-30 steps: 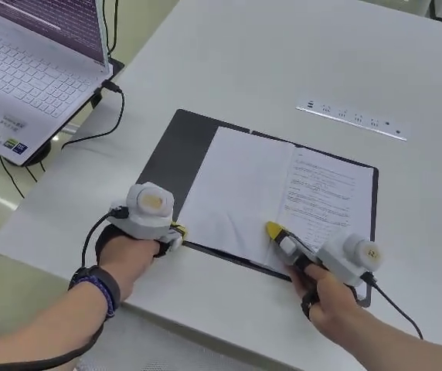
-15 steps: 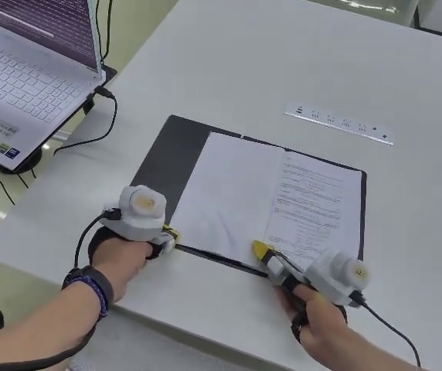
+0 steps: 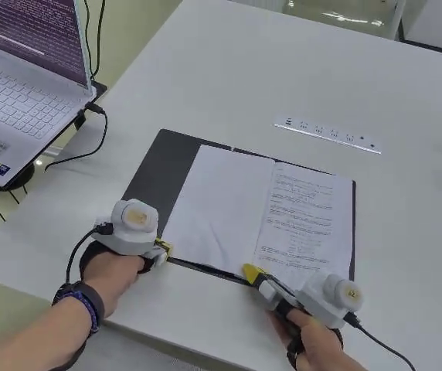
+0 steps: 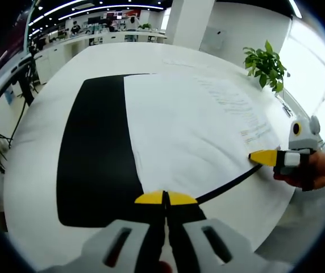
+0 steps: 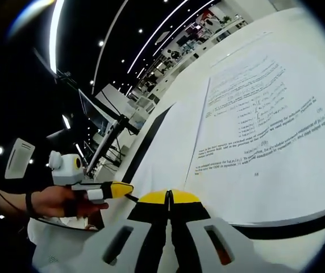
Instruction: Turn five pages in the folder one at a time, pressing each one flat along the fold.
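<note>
A black folder (image 3: 153,171) lies open on the white table, with a blank turned page (image 3: 219,205) on its left half and a printed page (image 3: 306,215) on its right. My left gripper (image 3: 161,249) is shut, its yellow tips resting at the folder's near left edge (image 4: 165,197). My right gripper (image 3: 250,272) is shut too, its tips at the near end of the fold (image 5: 169,196). In the left gripper view the folder (image 4: 97,153) spreads ahead and the right gripper (image 4: 263,157) comes in from the right. The left gripper (image 5: 116,189) appears in the right gripper view.
An open laptop (image 3: 20,85) sits at the far left with black cables (image 3: 78,151) trailing toward the folder. A flush socket strip (image 3: 327,134) is set in the table (image 3: 229,69) beyond the folder. The near table edge runs just under both hands.
My right gripper has slid back along the fold to the folder's near edge. The left gripper has kept its place at the folder's corner. The head camera has shifted.
</note>
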{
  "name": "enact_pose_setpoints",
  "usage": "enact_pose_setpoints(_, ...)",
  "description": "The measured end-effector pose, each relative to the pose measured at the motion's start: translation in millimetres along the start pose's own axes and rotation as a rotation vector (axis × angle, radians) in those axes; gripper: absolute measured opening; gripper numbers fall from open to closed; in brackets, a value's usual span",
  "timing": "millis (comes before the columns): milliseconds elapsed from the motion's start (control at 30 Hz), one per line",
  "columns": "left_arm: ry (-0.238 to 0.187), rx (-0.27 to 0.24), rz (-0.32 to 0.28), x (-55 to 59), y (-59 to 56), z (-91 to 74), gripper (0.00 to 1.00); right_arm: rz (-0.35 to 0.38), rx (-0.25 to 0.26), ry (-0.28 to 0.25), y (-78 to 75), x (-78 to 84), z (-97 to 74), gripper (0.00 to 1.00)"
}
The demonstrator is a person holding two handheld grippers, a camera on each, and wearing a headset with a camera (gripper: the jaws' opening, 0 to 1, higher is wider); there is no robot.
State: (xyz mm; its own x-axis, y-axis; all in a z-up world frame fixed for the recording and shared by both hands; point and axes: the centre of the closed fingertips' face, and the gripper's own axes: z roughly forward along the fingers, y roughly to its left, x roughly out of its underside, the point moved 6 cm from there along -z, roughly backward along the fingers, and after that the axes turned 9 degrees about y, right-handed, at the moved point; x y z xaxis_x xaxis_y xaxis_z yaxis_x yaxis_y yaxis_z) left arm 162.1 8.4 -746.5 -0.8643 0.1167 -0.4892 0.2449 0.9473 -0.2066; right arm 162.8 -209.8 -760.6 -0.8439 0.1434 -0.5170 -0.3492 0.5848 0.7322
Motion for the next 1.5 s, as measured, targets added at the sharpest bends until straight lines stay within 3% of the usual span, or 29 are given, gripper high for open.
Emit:
enact_pose_setpoints(367,0.013,-0.002,0.010,-2.0,-0.6,-0.7,0.00,0.086,0.025,-0.050,1.0,6.8,-5.3,0.00)
enact_pose_setpoints(600,0.025,-0.011,0.003,-2.6,-1.6,-1.1,0.00,0.105,0.042,-0.038,1.5,4.9,-4.6,0.00)
enact_pose_setpoints(767,0.022,0.001,-0.072,-2.5,-1.7,-1.8,0.00,0.107,0.034,-0.029,9.1,4.4,-5.8,0.01)
enact_pose_setpoints(867,0.017,0.062,-0.173,-1.1,-8.3,-4.6,0.03,0.090,0.032,-0.015,14.4,4.3,-6.9,0.05)
enact_pose_setpoints(933,-0.048,0.094,-0.189,-8.6,-15.5,-11.6,0.10,0.054,0.023,-0.015,21.2,0.7,-7.7,0.06)
enact_pose_setpoints(967,-0.059,0.096,-0.178,-9.9,-18.2,-15.1,0.11,0.048,0.017,-0.013,24.2,-0.9,-8.0,0.07)
enact_pose_setpoints(1167,-0.091,0.113,-0.151,-12.8,-31.7,-28.5,0.18,0.004,0.022,-0.027,32.2,-15.5,-16.2,0.16)
enact_pose_setpoints(1500,-0.168,0.103,-0.101,-18.2,-35.4,-54.5,0.24,-0.111,0.098,-0.038,21.7,-30.7,-50.0,0.27)
